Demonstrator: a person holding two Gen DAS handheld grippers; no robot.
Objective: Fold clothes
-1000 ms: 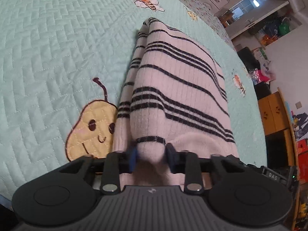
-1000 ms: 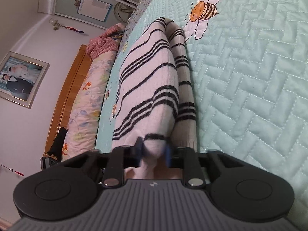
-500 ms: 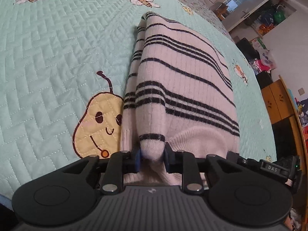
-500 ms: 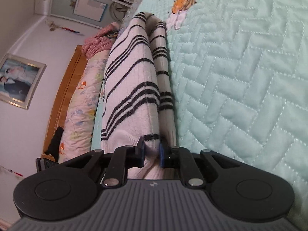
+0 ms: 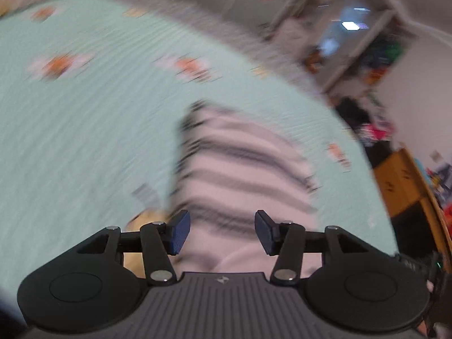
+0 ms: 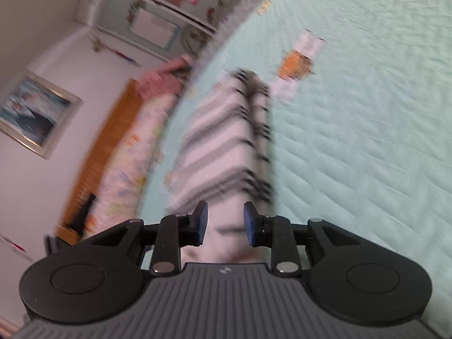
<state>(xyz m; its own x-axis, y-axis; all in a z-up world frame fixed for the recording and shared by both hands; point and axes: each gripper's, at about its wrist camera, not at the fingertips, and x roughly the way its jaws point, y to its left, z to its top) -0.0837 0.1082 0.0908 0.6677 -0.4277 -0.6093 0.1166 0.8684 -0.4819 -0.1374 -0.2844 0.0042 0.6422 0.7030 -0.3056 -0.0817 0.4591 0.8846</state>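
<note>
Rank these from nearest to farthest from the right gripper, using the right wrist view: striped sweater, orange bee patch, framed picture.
1. striped sweater, straight ahead of the right gripper and its open jaws.
2. orange bee patch, ahead on the right, on the quilt.
3. framed picture, far left, on the wall.

Blurred bedroom, mint quilted bedspread (image 6: 367, 113), wooden headboard (image 6: 113, 141), framed picture (image 6: 34, 113) on white wall, wooden cabinet (image 5: 406, 180), bright window (image 5: 350, 25)

Sweater (image 5: 243, 169): pale pink, thin black stripes. Quilt (image 5: 84, 118): mint green, orange-and-white motifs, blurred. Left gripper (image 5: 221, 233), right gripper (image 6: 225, 223): black bodies, blue pads (image 5: 178, 231)
</note>
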